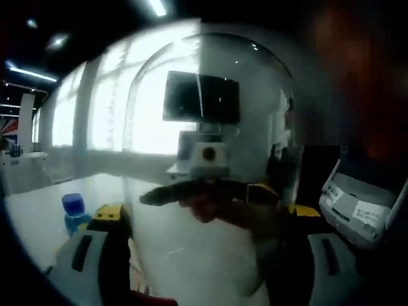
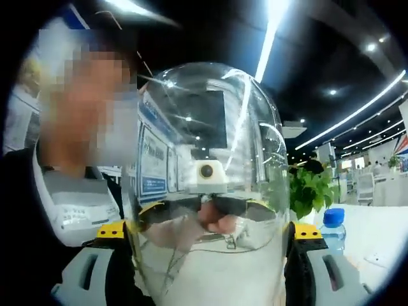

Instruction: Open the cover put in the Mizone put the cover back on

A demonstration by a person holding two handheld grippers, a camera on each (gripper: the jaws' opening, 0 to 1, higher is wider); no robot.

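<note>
A clear dome cover [image 1: 210,255] stands upright between my left gripper's [image 1: 204,220] jaws, which press on its two sides. Through the plastic I see the right gripper [image 1: 207,191] and a hand on the far side. In the right gripper view the same cover [image 2: 204,268] sits between my right gripper's [image 2: 210,233] jaws, with the left gripper [image 2: 207,207] visible through it. The Mizone bottle [image 1: 74,213], blue-capped, stands on the white table beyond my left jaw; in the right gripper view the bottle [image 2: 333,228] is off to the right.
The white table [image 1: 38,210] runs under the bottle. A white machine [image 1: 360,207] stands to the right; the same machine [image 2: 76,204] is beside a person in dark clothes [image 2: 25,223]. A green plant [image 2: 309,191] and a small card [image 2: 377,258] lie near the bottle.
</note>
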